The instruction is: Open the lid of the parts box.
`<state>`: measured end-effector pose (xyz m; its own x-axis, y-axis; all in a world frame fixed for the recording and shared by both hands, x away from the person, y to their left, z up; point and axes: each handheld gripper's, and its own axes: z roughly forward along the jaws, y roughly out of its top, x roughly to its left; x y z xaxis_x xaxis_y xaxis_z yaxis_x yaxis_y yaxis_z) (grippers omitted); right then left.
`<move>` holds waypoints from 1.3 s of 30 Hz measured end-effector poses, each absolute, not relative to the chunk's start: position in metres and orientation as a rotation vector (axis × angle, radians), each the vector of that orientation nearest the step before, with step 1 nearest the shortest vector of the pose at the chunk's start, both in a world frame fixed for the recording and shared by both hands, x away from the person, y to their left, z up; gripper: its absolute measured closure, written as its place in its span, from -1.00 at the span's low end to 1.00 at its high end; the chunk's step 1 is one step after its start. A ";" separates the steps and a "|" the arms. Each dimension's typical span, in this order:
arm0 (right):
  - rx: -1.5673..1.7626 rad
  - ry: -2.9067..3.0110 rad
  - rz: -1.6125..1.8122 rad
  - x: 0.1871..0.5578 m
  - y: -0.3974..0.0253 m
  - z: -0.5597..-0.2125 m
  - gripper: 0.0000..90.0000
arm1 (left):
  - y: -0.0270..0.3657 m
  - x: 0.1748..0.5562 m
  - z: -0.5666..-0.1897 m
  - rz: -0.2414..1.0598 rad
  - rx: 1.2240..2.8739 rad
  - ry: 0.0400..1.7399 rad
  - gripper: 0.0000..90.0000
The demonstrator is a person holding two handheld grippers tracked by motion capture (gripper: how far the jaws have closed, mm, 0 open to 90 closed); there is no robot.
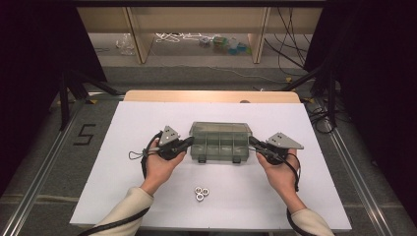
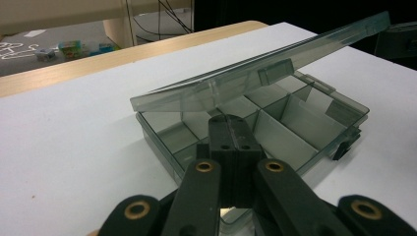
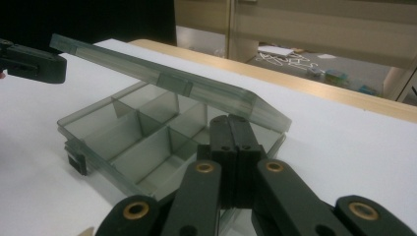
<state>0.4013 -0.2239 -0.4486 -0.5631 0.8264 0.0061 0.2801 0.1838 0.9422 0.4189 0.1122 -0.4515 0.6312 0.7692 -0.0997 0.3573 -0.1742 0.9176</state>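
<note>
- The bench (image 1: 147,196) fills the middle of the high view, a white sheet over a wooden top whose edge shows along the far side.
- Your compartment box (image 1: 220,146) sits at the centre of the frame on the white sheet, smoky clear plastic with dividers inside. Its lid (image 2: 275,69) is lifted partway, hinged along the far side and tilted up over the compartments, which look empty in both gripper views.
- Your left hand (image 1: 160,167) comes in from the lower left and your right hand (image 1: 280,169) from the lower right, one on each side of the box.
- Your left gripper (image 1: 189,142) rests at the box's left end. In the left gripper view its fingers (image 2: 231,135) are pressed together with no gap, their tips at the box's near wall under the raised lid; they grasp nothing that you can see.
- Your right gripper (image 1: 252,142) rests at the box's right end. In the right gripper view its fingers (image 3: 231,135) are likewise clenched tight against each other, tips at the box wall beneath the lid's edge.
- Three metal nuts (image 1: 201,192) lie clustered on the sheet, lower centre of the frame, well apart from the box and between your forearms.
</note>
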 end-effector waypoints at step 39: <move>1.070 1.850 1.217 0.425 -0.209 -0.446 0.77 | 0.112 0.423 -0.447 0.526 1.756 0.898 0.90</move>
